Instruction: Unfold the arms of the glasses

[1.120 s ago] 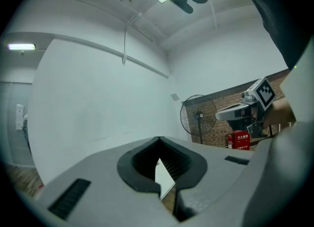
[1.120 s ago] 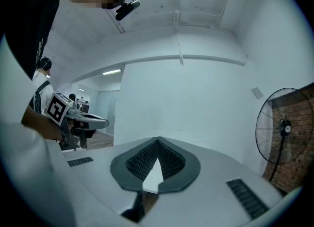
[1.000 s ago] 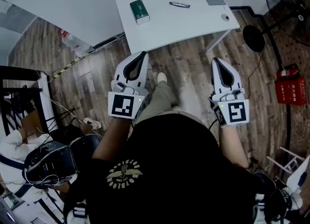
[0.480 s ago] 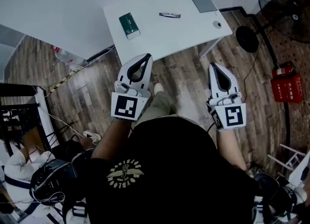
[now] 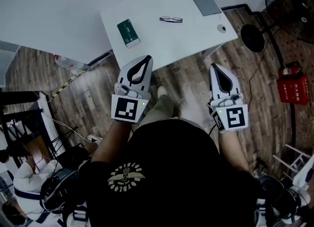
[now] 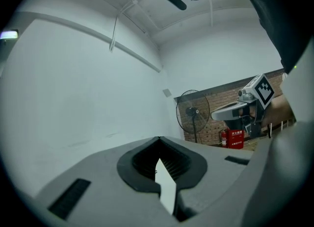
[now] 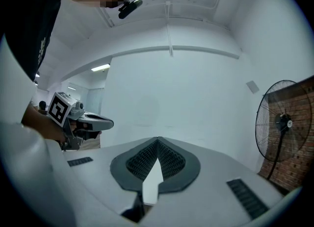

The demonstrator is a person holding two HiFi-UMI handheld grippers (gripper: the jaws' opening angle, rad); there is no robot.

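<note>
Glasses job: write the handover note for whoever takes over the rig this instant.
Left claw: shut, empty, held in front of the body near the table's near edge.
Right claw: shut, empty, held alongside, clear of everything.
Glasses: lying on the table, right of the green box, untouched.
Done: nothing yet.
Left: reach in, open the claws, steady the frame and swing out both arms. The arms look folded, but the glasses are too small to be sure.

A green box (image 5: pixel 128 32) and grey pad (image 5: pixel 206 2) lie on the white table (image 5: pixel 171 39).
</note>
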